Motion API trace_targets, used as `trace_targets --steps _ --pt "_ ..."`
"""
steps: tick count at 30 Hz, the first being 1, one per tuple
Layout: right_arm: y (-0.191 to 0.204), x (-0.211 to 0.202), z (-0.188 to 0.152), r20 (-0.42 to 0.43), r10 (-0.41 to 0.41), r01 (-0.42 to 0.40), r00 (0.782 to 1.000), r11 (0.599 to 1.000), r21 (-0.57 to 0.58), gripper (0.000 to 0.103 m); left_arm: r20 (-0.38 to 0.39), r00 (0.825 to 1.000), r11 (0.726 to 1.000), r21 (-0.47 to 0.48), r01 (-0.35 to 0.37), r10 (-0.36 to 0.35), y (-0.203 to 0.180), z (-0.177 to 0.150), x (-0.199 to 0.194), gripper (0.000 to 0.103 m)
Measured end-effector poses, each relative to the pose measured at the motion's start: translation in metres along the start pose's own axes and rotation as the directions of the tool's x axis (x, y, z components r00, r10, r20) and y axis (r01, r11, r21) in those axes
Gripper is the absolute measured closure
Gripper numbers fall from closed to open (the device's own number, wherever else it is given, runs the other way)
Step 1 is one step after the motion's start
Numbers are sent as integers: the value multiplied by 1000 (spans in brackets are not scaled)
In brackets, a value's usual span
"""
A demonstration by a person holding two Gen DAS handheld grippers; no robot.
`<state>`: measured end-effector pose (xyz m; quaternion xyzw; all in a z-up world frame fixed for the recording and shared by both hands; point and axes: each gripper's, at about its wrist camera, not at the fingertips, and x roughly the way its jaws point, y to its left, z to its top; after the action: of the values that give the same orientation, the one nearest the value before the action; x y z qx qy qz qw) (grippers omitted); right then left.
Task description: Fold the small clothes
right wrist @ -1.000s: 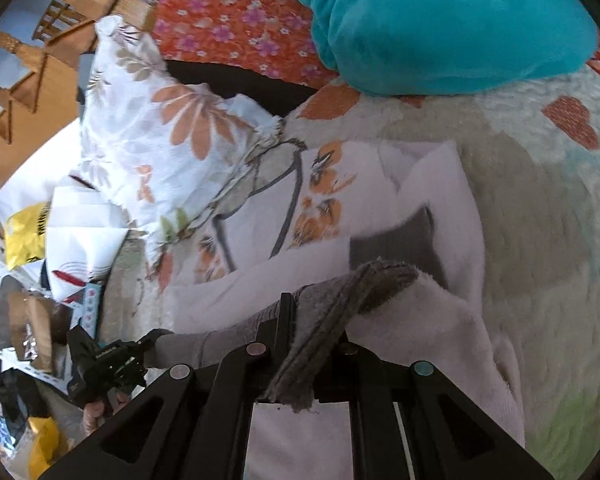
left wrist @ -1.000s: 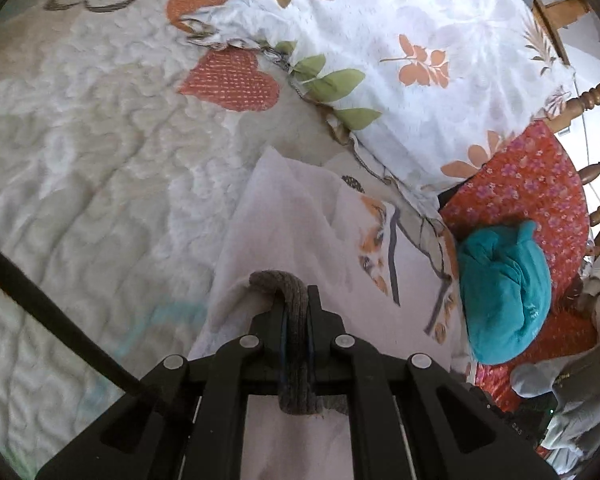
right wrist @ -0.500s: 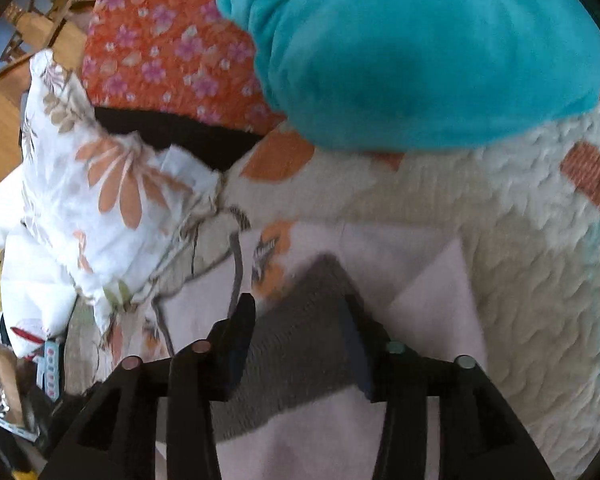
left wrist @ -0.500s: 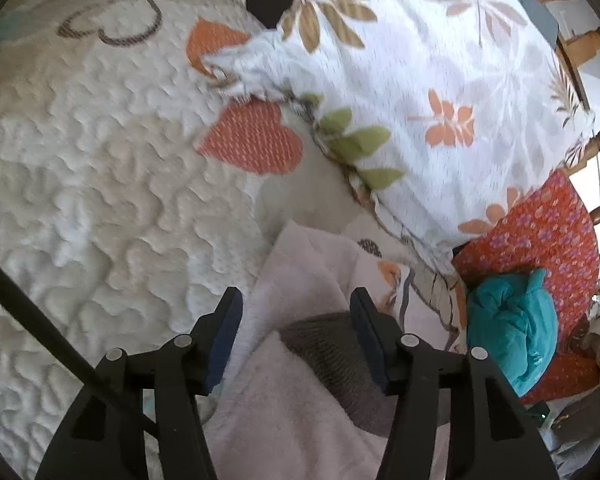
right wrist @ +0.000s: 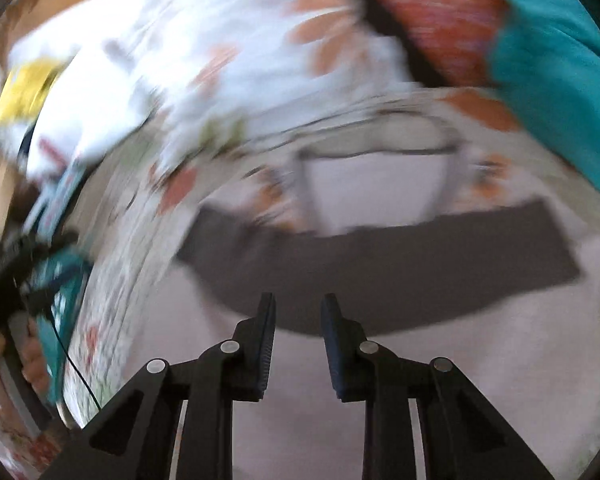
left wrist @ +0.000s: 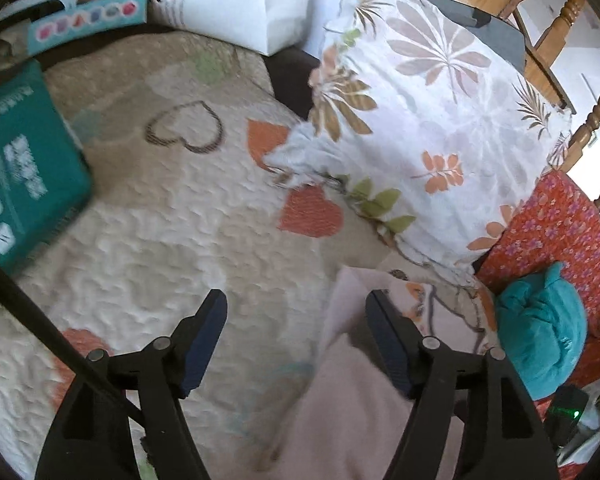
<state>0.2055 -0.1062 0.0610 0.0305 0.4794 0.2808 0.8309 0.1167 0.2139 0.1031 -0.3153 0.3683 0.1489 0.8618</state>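
Both pairs of jaws stand apart, empty, our left gripper [left wrist: 296,312] wider than our right gripper [right wrist: 298,312]. With the pink garment [right wrist: 380,380] flat on the quilt [left wrist: 160,248] (grey band [right wrist: 380,272] across it), we should regrip matching side edges next.

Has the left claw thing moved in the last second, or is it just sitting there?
Yes. The left gripper has let go of the pale garment, opened, and pulled back leftward: the floral pillow sits farther off, and a teal box has come into view.

Left tongs [left wrist: 296,312] gape wide and hold nothing, while right tongs [right wrist: 298,312] stand narrowly parted, also holding nothing
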Motion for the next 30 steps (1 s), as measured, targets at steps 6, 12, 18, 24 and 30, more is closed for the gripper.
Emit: trace_targets --steps 6,12,18,24,30 --pt "74 77 20 -92 -56 43 994 990 -134 77 29 998 999 -26 -47 48 26 8 -13 32" --pt "101 145 55 -93 -217 197 972 962 -190 75 20 999 999 -15 -32 32 33 13 -17 32" --pt "109 126 72 -82 -176 162 981 975 -150 72 29 999 998 -45 -37 38 45 20 -23 32" --pt "134 63 -3 -130 6 -40 991 963 -267 65 38 998 996 -85 -40 43 61 24 -31 32" --pt "174 62 -90 -153 -72 -24 986 834 -551 43 39 998 992 -113 -49 54 68 25 -34 32"
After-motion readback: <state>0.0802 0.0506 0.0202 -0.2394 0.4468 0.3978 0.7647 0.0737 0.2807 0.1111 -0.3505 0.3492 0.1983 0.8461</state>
